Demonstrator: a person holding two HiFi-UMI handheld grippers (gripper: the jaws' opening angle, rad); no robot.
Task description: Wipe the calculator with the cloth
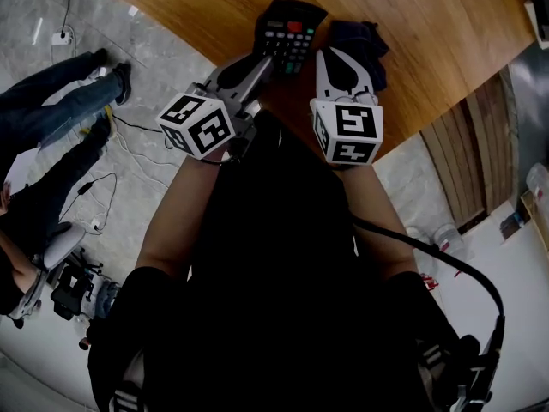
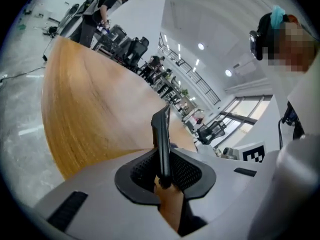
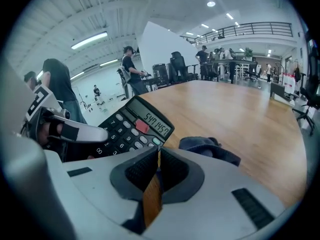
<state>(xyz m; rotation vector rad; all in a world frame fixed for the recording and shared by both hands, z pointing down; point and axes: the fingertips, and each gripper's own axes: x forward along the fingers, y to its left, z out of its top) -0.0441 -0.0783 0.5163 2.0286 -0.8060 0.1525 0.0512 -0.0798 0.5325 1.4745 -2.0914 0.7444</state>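
The left tool (image 2: 163, 161) pinches the calculator (image 1: 288, 31) by its edge near the tabletop (image 1: 429, 33) rim. The right tool (image 3: 159, 165), closed and empty, should open, take the cloth (image 3: 209, 146) lying just ahead, then wipe gently.

**Free room:** the bare wooden bench (image 1: 446, 33) lies open and unbroken beyond the work and to its right, apart from a small pale object (image 1: 538, 17) at the far right edge.

**Obstacle, near bench edge:** the calculator (image 1: 289, 33) is tilted and clamped by the left gripper (image 1: 264, 60), barring the way straight ahead of it.

**Obstacle, just right of it:** a bunched dark cloth (image 1: 358, 41) lies directly ahead of the closed right gripper (image 1: 341, 58).

**Passage between calculator and cloth:** a narrow strip of wood.

**Off the bench, left:** the floor is crossed by cables (image 1: 129, 125) and a person's legs (image 1: 60, 88).
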